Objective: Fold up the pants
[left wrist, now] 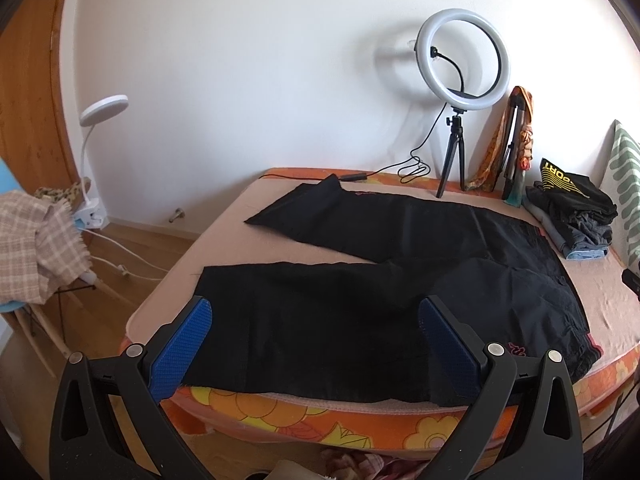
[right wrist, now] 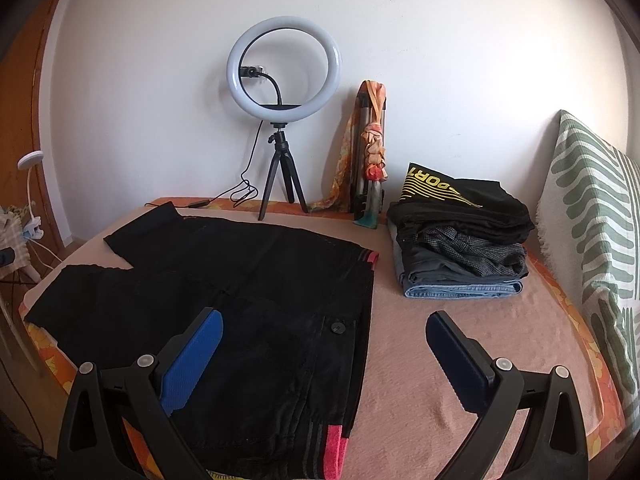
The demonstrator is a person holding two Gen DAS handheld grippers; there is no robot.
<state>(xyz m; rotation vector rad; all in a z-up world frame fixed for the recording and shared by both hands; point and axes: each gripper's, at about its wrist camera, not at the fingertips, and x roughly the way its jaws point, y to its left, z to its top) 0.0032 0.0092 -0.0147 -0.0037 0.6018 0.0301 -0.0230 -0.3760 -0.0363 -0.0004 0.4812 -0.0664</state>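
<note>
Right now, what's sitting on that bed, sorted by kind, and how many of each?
Black pants spread flat: 1
Stack of folded clothes: 1
Ring light on tripod: 1
Folded tripod with orange scarf tied on: 1
Green-patterned pillow: 1
Total: 5
</note>
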